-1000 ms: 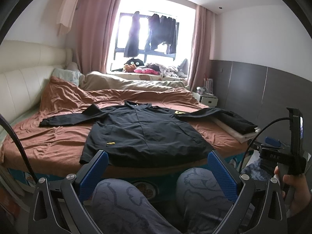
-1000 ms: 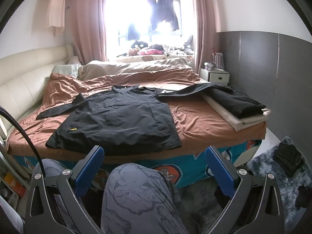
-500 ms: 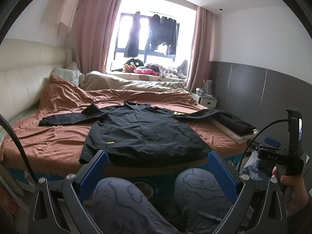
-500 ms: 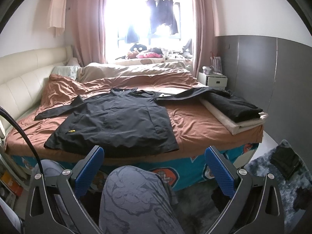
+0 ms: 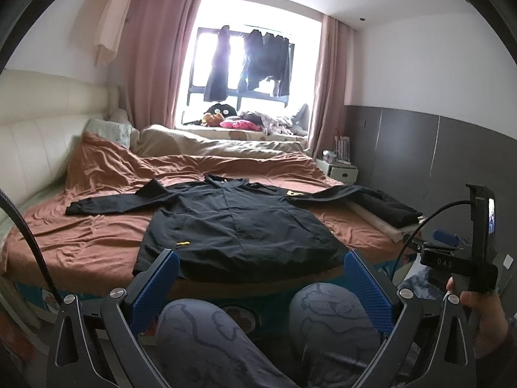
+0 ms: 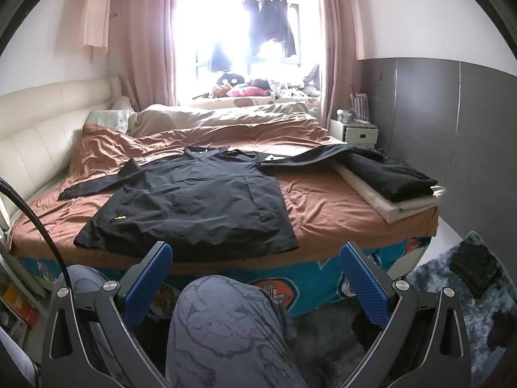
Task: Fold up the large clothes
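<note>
A large black jacket (image 5: 232, 223) lies spread flat, front up, on the brown bedsheet (image 5: 80, 242), sleeves stretched to both sides. It also shows in the right wrist view (image 6: 194, 207). Its right sleeve reaches onto a folded dark garment (image 6: 391, 177). My left gripper (image 5: 261, 291) is open and empty, held low in front of the bed over the person's knees. My right gripper (image 6: 255, 278) is open and empty, also short of the bed's near edge. The right gripper's body shows in the left wrist view (image 5: 465, 258), held in a hand.
A folded dark garment on a cream pad (image 6: 387, 207) sits at the bed's right edge. A white nightstand (image 6: 355, 132) stands by the grey wall. A dark item (image 6: 475, 265) lies on the floor rug. The person's knees (image 6: 226, 317) are below the grippers.
Both views have shifted slightly; the grippers stay open and low in front of the bed. The jacket has not moved.
</note>
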The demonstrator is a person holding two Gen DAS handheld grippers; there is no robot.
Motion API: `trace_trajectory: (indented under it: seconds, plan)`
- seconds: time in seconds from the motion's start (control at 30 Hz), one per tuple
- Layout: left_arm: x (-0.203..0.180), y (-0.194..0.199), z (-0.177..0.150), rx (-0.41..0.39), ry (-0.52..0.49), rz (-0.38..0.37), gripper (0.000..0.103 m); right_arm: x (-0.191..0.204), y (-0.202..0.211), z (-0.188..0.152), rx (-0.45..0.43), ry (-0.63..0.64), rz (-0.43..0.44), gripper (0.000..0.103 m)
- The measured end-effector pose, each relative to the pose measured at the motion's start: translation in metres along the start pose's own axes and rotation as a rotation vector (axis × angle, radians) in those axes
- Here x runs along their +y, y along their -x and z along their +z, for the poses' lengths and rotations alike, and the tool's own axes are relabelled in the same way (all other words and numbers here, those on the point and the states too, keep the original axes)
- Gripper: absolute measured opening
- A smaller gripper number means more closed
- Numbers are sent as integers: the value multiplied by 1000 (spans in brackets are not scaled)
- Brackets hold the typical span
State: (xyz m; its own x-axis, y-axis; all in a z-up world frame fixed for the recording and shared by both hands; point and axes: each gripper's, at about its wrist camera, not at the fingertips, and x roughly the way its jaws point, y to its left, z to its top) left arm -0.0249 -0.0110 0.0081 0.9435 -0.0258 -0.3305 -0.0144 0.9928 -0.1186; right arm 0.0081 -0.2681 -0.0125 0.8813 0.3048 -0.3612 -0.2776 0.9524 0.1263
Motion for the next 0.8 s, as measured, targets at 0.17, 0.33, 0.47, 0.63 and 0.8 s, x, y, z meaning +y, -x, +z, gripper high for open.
trace_trajectory:
  seconds: [0.17,0.33,0.47,0.63,0.8]
  plan:
    - [-2,0,0,0,3,0,103,1,1,-1,3,2,0,103]
    - [-2,-2,-2,1,2,5,103,2,0,-1,2,0,-2,103]
    - [-2,-2,-1,2,-3,7,103,2,0,0,1,2,-6,103]
    - [-1,0,-4,2,-8,9,103,4,1,-1,-4,4,-7,103]
    - [-1,-7,-3,9,-3,18,103,4,-1,3,-6,8,-9,103]
